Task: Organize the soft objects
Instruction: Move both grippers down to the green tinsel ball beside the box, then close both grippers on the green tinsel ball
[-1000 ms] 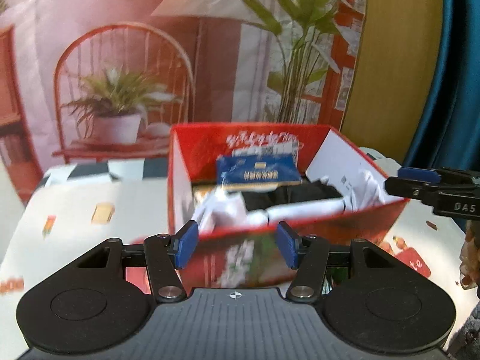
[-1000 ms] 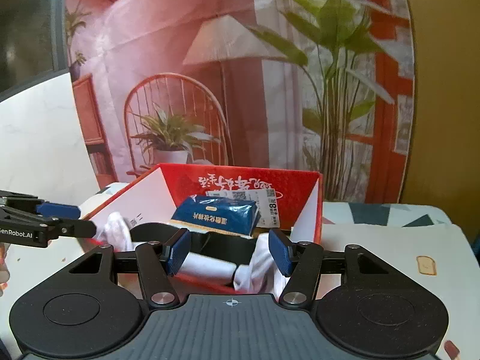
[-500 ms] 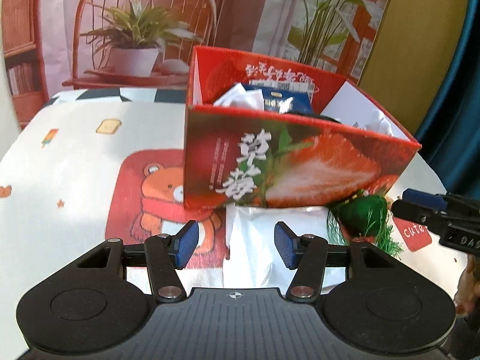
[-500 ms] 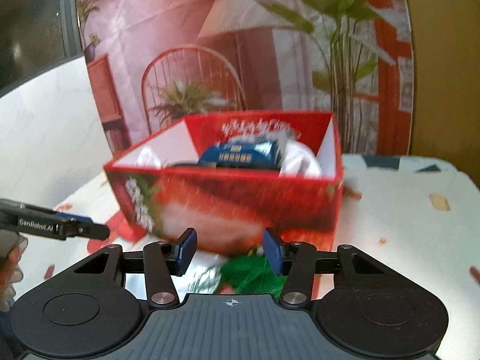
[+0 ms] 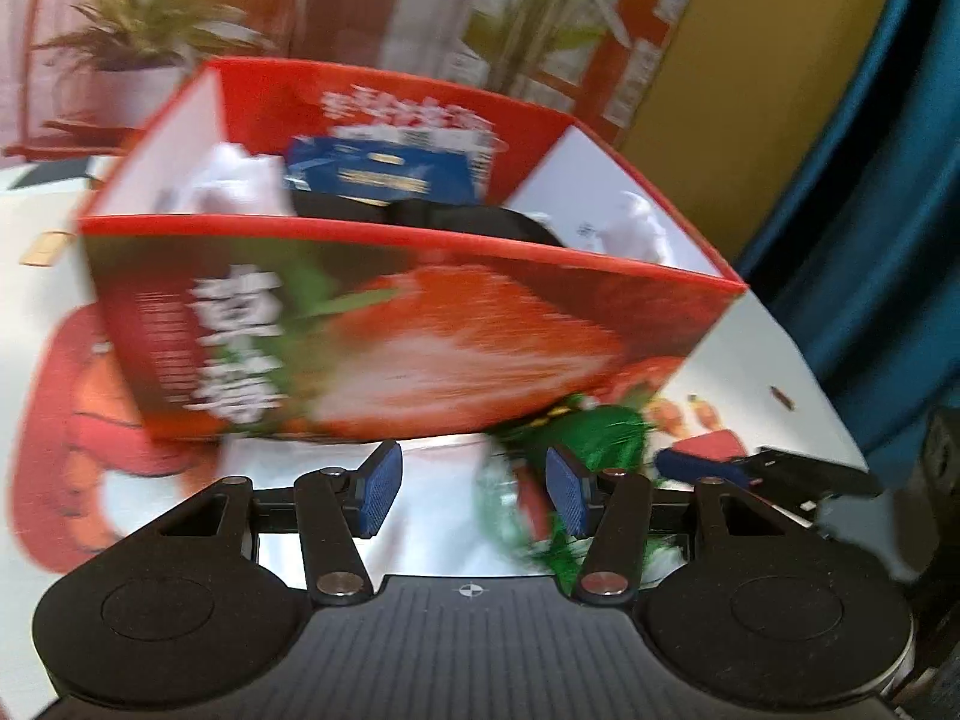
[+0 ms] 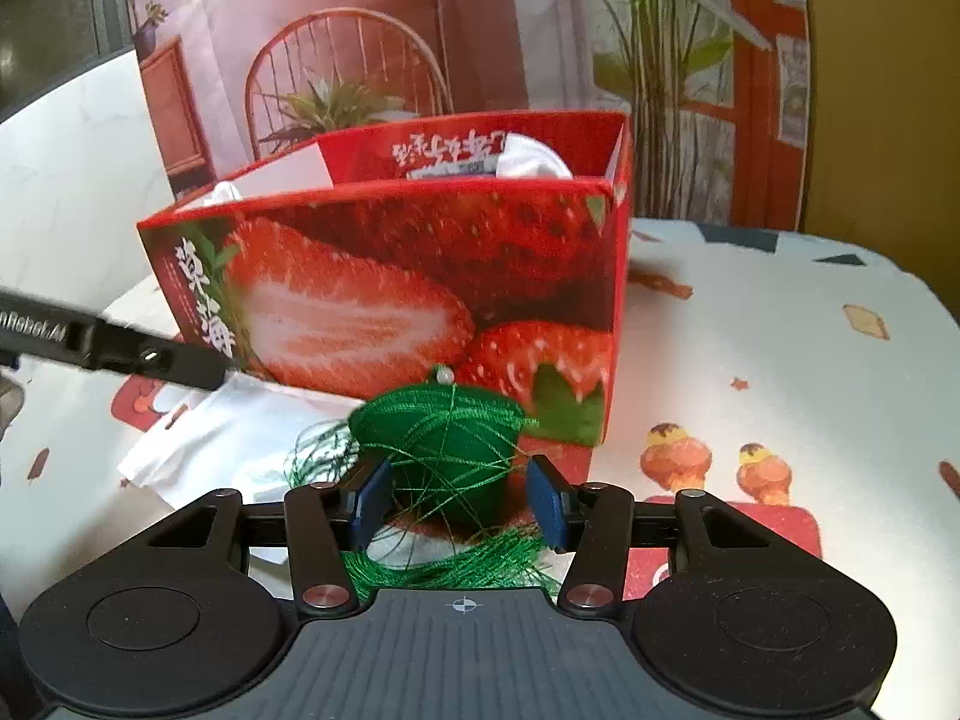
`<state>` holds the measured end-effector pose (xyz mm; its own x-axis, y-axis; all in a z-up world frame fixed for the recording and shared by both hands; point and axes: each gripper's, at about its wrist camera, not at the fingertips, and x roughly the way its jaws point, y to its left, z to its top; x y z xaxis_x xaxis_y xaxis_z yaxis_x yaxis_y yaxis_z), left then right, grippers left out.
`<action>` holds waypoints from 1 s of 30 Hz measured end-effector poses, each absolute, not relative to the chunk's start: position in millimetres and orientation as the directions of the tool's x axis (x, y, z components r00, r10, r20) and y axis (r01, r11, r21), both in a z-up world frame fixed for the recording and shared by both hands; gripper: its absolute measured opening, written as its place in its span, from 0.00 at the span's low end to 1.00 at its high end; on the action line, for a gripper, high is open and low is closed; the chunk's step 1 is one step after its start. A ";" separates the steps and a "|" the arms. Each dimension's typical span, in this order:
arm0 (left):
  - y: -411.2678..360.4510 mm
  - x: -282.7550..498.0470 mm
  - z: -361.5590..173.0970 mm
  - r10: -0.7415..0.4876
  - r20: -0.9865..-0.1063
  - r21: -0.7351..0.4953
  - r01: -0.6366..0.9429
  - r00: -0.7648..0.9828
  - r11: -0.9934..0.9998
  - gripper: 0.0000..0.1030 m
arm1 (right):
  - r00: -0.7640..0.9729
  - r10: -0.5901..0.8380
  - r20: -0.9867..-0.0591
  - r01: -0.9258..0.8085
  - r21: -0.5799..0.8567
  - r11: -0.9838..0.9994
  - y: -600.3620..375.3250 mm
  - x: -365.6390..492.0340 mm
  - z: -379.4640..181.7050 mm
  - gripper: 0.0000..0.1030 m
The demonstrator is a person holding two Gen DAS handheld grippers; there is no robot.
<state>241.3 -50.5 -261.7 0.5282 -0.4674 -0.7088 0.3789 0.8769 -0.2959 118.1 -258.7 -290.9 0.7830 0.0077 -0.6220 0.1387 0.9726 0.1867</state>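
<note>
A red strawberry-printed box (image 5: 420, 324) (image 6: 420, 276) stands on the table and holds white cloths, a black item and a blue tissue pack (image 5: 384, 171). In front of it lie a green tassel of loose thread (image 6: 444, 444) (image 5: 576, 438) and a white plastic bag (image 6: 204, 444) (image 5: 432, 480). My right gripper (image 6: 459, 498) is open, its blue pads on either side of the tassel, not closed on it. My left gripper (image 5: 468, 492) is open and empty above the white bag, with the tassel by its right pad. The left view is blurred.
The tablecloth (image 6: 780, 372) is white with cartoon bears and food prints. A printed backdrop of a chair, plants and a lamp (image 6: 360, 78) hangs behind the table. A blue curtain (image 5: 888, 180) hangs at the right in the left wrist view.
Both grippers dropped from over the box to table level in front of it. The right gripper moved in until the green tassel sits between its pads. The left gripper shifted right.
</note>
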 end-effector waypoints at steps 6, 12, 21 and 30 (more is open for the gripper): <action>-79.2 258.2 -277.9 -0.511 -0.725 -0.359 0.379 0.462 0.853 0.54 | 0.790 0.039 -0.612 0.115 0.211 0.971 -263.5 123.0 -298.4 0.50; -96.6 273.7 -293.4 -0.545 -0.732 -0.411 0.373 0.409 0.832 0.51 | 0.796 0.079 -0.601 0.078 0.230 0.970 -265.4 130.9 -301.5 0.50; -110.8 276.2 -289.9 -0.559 -0.719 -0.387 0.430 0.413 0.816 0.39 | 0.793 0.076 -0.605 0.082 0.228 0.970 -262.9 135.9 -302.0 0.47; -82.6 252.8 -230.0 -0.563 -0.663 -0.356 0.453 0.494 0.817 0.25 | 0.841 0.112 -0.529 0.008 0.219 0.976 -251.6 125.0 -249.8 0.42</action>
